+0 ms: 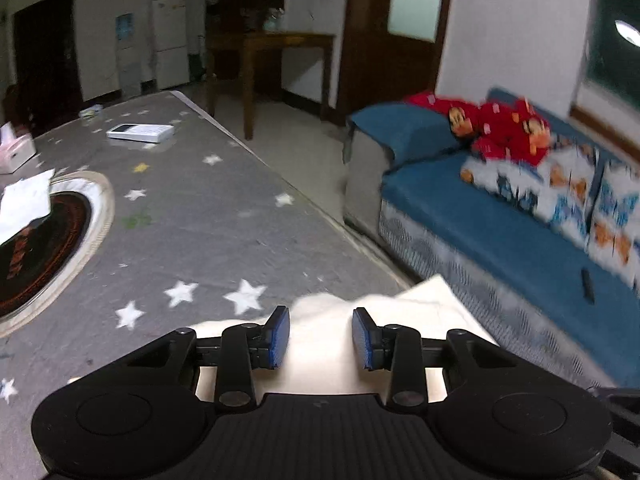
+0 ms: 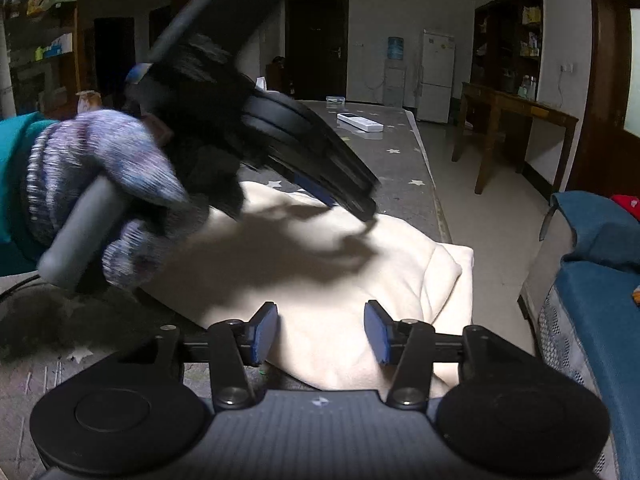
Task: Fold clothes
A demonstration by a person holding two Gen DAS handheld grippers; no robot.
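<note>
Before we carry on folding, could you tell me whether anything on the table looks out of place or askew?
Mostly tidy. The cream garment lies folded, but its right edge hangs past the table edge, with uneven layers. Loose papers overlap the round inset.

Colours and patterns recorded

Cream garment (image 2: 320,264), plain; table (image 1: 208,216) cover grey with white stars, one yellow; claw pads (image 1: 280,336) blue on black frames; glove (image 2: 100,168) mottled purple-white knit; sleeve (image 2: 12,184) teal; sofa (image 1: 500,232) blue; red cartoon-print clothing (image 1: 500,128).
</note>
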